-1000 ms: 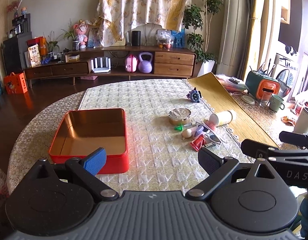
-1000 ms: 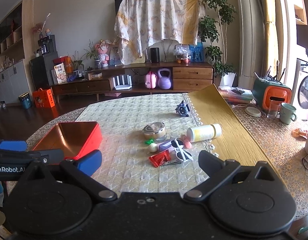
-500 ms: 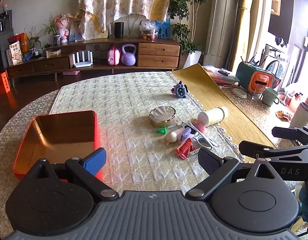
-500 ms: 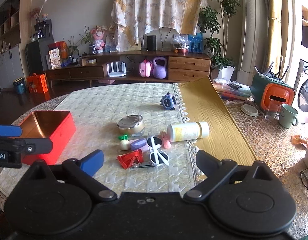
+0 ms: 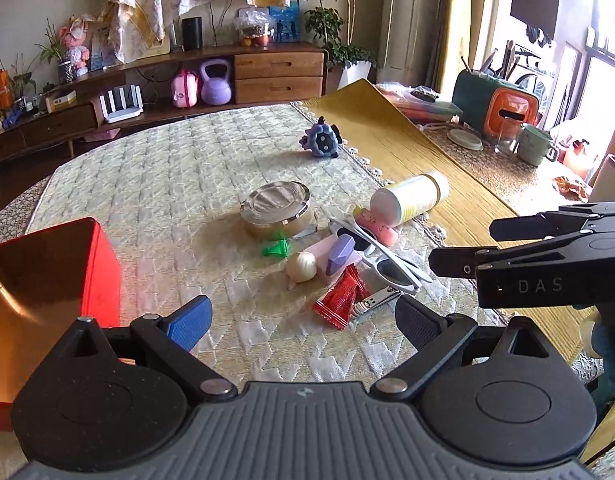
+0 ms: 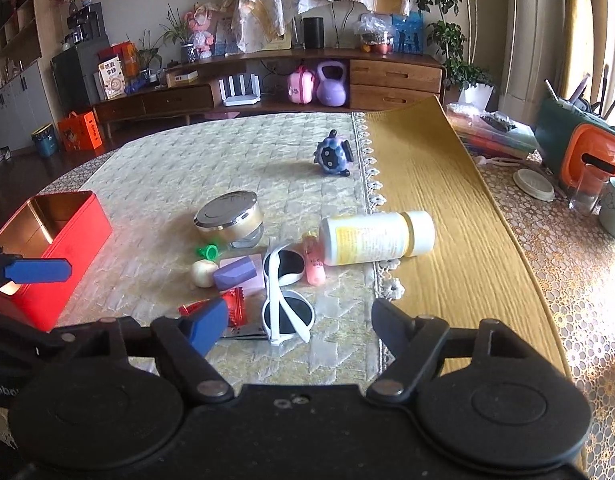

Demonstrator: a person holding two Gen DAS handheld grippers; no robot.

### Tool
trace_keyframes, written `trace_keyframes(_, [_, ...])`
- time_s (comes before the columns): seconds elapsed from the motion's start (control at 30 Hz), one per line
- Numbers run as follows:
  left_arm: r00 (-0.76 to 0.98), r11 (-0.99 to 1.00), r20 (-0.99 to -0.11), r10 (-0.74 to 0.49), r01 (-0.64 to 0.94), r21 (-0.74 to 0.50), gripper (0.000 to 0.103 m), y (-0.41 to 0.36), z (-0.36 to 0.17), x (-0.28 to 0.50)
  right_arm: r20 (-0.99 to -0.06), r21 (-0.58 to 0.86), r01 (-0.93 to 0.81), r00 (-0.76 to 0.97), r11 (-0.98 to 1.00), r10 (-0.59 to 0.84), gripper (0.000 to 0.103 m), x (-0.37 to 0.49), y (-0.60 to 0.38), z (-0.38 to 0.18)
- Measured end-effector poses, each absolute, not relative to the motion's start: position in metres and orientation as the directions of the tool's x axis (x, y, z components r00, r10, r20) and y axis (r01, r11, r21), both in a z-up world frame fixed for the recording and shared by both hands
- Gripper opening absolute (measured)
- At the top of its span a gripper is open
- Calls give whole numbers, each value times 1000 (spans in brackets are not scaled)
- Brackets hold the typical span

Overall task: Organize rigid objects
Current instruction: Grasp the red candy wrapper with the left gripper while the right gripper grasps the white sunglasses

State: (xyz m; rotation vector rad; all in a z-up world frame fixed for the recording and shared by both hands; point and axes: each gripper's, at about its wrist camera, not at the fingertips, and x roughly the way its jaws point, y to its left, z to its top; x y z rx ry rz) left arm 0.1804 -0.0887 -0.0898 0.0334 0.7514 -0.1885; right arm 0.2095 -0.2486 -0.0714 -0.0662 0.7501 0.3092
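Your left gripper (image 5: 301, 318) jaws stand wide and empty; your right gripper (image 6: 299, 314) jaws are closing, empty, above white sunglasses (image 6: 285, 300), lower centre.

1. The red tin (image 6: 63, 240), open, its inside gold, sits well left of the right gripper (image 6: 297, 318).
2. The gold jar (image 6: 229, 220) with a silver lid stands upright ahead of the left gripper (image 5: 303, 322).
3. The white sunglasses (image 6: 285, 292), folded, lie just ahead of the right gripper's fingers.
4. The yellow-white bottle (image 6: 377, 238) lies on its side, ahead and slightly right.
5. The red wrapper (image 5: 341, 298) lies just ahead, between the left gripper's fingers.
6. The purple block (image 6: 233, 274) touches a pale ball (image 6: 203, 273).
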Motion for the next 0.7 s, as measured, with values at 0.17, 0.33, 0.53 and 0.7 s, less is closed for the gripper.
trace_keyframes(0.17, [701, 982, -697, -153, 188, -26, 99, -98, -107, 201, -711, 79, -308, 649, 948, 270, 71, 229, -249, -85])
trace_keyframes(0.33, [680, 983, -720, -142, 183, -21, 99, -101, -122, 220, -740, 108, -294, 614, 950, 274, 64, 247, -248, -96])
trace_keyframes(0.53, [659, 981, -737, -149, 192, -26, 98, -104, -134, 231, -764, 146, -305, 569, 941, 303, 59, 259, -240, -108])
trace_keyframes(0.7, [654, 977, -739, -163, 209, -31, 90, -107, -138, 236, -774, 173, -291, 550, 941, 313, 56, 267, -239, -116])
